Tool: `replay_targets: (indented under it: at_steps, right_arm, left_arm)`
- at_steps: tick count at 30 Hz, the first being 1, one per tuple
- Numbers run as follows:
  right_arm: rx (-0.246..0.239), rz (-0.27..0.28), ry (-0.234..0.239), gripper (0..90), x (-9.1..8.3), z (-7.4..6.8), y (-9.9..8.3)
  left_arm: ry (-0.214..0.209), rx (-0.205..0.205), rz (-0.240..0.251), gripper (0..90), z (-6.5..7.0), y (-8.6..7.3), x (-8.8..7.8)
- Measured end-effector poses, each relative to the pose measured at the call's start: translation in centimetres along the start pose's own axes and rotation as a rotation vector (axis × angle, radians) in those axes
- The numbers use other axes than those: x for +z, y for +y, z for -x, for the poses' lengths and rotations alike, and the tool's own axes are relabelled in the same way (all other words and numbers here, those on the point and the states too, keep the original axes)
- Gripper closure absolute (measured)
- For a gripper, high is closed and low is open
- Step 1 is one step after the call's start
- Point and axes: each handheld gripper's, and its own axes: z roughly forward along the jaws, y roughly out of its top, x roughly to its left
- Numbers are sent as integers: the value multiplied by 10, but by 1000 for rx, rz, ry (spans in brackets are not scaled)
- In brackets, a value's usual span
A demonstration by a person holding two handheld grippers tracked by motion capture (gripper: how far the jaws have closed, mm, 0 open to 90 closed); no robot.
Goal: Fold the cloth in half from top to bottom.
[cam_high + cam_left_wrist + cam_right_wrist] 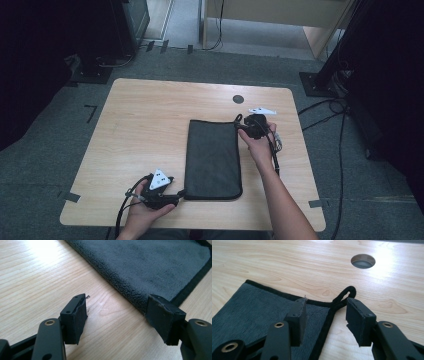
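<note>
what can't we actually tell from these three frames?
- Right gripper: right gripper view has the towel corner and hanging loop between open jaws; whether the pads touch cloth is hidden by the jaws themselves.
- Left gripper: left gripper view, one jaw overlaps the towel's folded edge; contact unclear.
- High view: both sets of jaws too small and dark.
- Table hole: its depth cannot be seen.

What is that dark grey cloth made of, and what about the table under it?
The cloth looks like soft, fuzzy towel fabric, maybe microfibre: its surface is nubbly and matte, with a smooth black stitched border and a small hanging loop. The table looks like light wood or a wood-look board, with visible grain lines and a slight shine.
</note>
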Motion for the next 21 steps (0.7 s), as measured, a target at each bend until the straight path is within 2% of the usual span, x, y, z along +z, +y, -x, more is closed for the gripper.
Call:
replay_targets:
  at_steps: [3, 7, 11, 15, 19, 21]
  right_arm:
    - [24, -16, 0, 520, 12, 4, -2]
    - [28, -54, 1, 519, 25, 7, -8]
    - [40, -72, 9, 520, 35, 9, -14]
    - [71, -74, 19, 515, 41, 12, -18]
    - [63, -65, 25, 511, 43, 12, -20]
    - [54, -67, 27, 507, 43, 12, -20]
  left_arm:
    - [-8, -45, 23, 330, -6, 5, -3]
    - [3, -63, 52, 330, -13, 19, -2]
    - [23, -80, 75, 336, -25, 38, 7]
    - [87, -99, 85, 339, -43, 60, 25]
    - [136, -112, 89, 344, -58, 80, 41]
    - [176, -122, 92, 354, -67, 91, 52]
